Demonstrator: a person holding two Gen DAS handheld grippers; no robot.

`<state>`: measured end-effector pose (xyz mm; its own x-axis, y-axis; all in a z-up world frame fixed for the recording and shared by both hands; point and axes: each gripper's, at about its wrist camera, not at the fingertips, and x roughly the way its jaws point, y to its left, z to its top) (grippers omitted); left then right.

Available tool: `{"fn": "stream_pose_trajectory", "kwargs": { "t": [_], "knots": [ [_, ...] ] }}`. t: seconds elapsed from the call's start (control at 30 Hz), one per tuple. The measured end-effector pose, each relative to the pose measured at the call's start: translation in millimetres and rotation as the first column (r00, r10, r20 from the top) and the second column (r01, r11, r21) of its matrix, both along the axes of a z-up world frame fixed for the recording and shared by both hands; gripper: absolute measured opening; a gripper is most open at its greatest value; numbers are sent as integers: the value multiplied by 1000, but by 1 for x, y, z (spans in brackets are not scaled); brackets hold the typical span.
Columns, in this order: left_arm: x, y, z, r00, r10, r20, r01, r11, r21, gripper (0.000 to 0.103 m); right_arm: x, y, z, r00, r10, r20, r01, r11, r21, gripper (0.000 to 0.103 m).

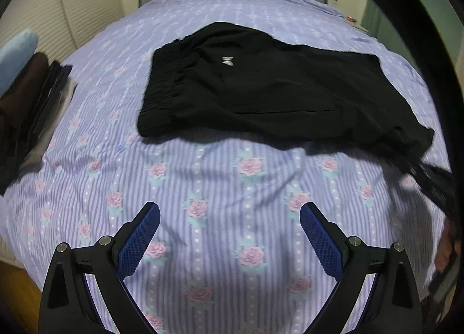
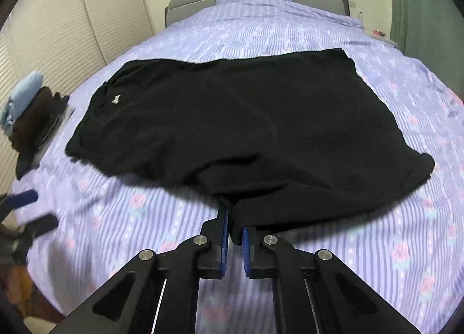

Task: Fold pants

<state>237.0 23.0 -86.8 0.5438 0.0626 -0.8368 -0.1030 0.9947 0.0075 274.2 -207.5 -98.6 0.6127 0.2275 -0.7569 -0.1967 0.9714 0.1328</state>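
- Left wrist view cuts off the clothes pile at the bed's left edge, and the right gripper is a dark blur at the right edge.
- Black pants lie across the bed's middle, small white logo toward the left edge.
- Right gripper is clenched on the pants' near edge.
- Left gripper hangs released over bare sheet, apart from the pants.
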Motion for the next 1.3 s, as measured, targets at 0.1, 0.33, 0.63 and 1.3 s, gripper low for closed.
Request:
{"fn": "stream_pose_trajectory", "kwargs": {
  "t": [0.1,0.33,0.63,1.3],
  "knots": [
    [3,20,-6,999,50,-11,-50,999,-4,99,-12,-1,-6,1000,-17,-15,17,1000,-13,6],
    [23,86,-11,982,184,35,-180,978,-104,99,-1,14,-23,995,-81,-58,73,989,-129,5],
    [69,121,-34,977,212,13,-185,879,-439,82,7,30,-25,974,-211,-78,195,965,-174,5],
    [96,126,-17,950,312,17,-284,882,-375,30,14,45,-22,978,-192,-88,158,942,-295,5]
  ]
}}
